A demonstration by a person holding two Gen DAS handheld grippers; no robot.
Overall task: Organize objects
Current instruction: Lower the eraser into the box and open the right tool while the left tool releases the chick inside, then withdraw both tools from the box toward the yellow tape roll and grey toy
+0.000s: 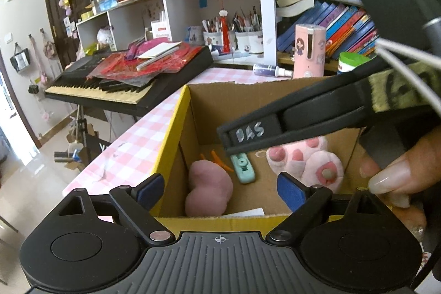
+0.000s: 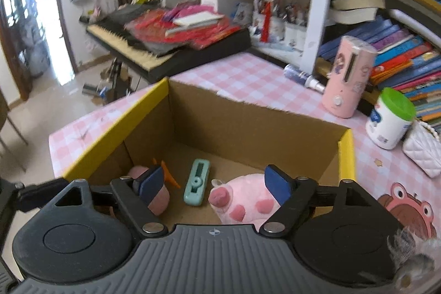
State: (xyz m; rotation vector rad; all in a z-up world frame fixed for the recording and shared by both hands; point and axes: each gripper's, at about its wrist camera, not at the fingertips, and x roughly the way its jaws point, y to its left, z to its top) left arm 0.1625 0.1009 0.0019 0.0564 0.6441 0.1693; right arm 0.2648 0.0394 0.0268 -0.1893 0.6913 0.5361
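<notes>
An open cardboard box with a yellow rim (image 1: 172,134) (image 2: 110,132) stands on the pink checked table. On its floor lie a mauve soft lump (image 1: 208,188) (image 2: 161,197), an orange clip (image 1: 220,160) (image 2: 169,177), a teal oblong device (image 1: 242,167) (image 2: 197,185) and a pink paw plush (image 1: 308,164) (image 2: 242,200). My left gripper (image 1: 220,190) hangs open over the box's near wall, nothing between its blue pads. My right gripper (image 2: 215,183) is open above the box, the plush lying loose below its right pad. Its black body marked DAS (image 1: 275,126) crosses the left wrist view.
A hand with long nails (image 1: 394,178) grips at the right. Behind the box stand a pink cylinder (image 2: 350,76), a spray bottle (image 2: 303,77), a green-lidded white tub (image 2: 390,119) and a white quilted purse (image 2: 424,150). A keyboard piled with red papers (image 2: 171,46) sits left of the bookshelves.
</notes>
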